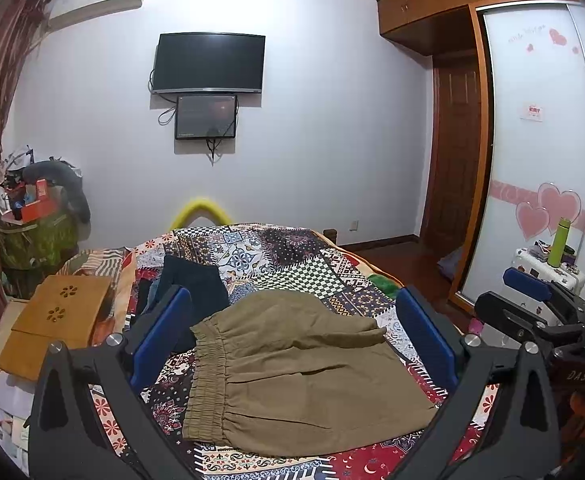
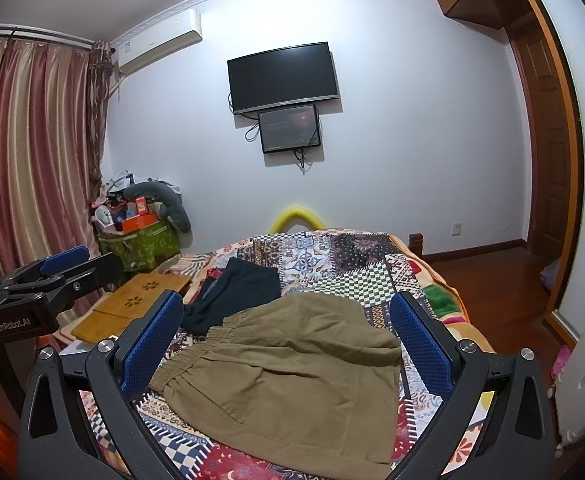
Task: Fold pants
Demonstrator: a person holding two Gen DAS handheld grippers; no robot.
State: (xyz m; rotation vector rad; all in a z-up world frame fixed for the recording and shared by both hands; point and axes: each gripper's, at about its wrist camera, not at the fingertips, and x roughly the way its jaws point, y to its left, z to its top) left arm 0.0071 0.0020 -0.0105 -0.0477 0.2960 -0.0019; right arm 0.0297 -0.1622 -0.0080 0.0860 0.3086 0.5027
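Note:
Olive-brown pants (image 1: 300, 368) lie folded on the patchwork bedspread (image 1: 292, 256), elastic waistband to the left. In the right wrist view the same pants (image 2: 292, 384) fill the near bed. My left gripper (image 1: 292, 320) hovers above them, open, blue pads wide apart, nothing between them. My right gripper (image 2: 288, 328) is also open and empty, held over the pants. The right gripper (image 1: 532, 304) shows at the right edge of the left wrist view; the left gripper (image 2: 60, 268) shows at the left of the right wrist view.
Dark navy clothes (image 1: 192, 284) lie beyond the pants at the left. A wooden lap table (image 1: 56, 320) sits left of the bed. A green basket of clutter (image 1: 36, 236) stands in the corner. A white suitcase with a green bottle (image 1: 558, 244) stands right.

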